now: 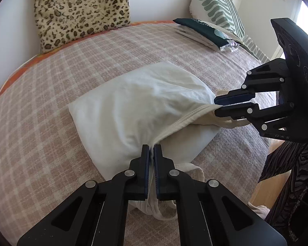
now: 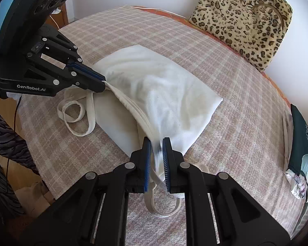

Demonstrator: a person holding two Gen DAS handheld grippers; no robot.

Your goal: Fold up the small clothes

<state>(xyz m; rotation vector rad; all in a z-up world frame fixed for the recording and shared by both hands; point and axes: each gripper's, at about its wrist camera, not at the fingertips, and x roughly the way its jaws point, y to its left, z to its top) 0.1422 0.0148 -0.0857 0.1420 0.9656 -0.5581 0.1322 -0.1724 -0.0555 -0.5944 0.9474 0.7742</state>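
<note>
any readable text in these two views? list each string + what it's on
"GenRobot.AI": white print on the side of the left gripper, right wrist view.
"DAS": partial letters on the lower edge of the right gripper body, left wrist view; the rest is cut off.
Dark green folded garment: pale print at its end, too small and blurred to read.
Nothing else legible.

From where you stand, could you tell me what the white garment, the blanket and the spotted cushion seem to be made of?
Garment: probably soft matte cotton jersey; it drapes limply and has a stitched, bound edge.
Blanket: seemingly woven wool or a blend; checked pink and cream weave with a slightly fuzzy surface.
Cushion: likely plush faux fur; short pile, printed leopard spots.
</note>
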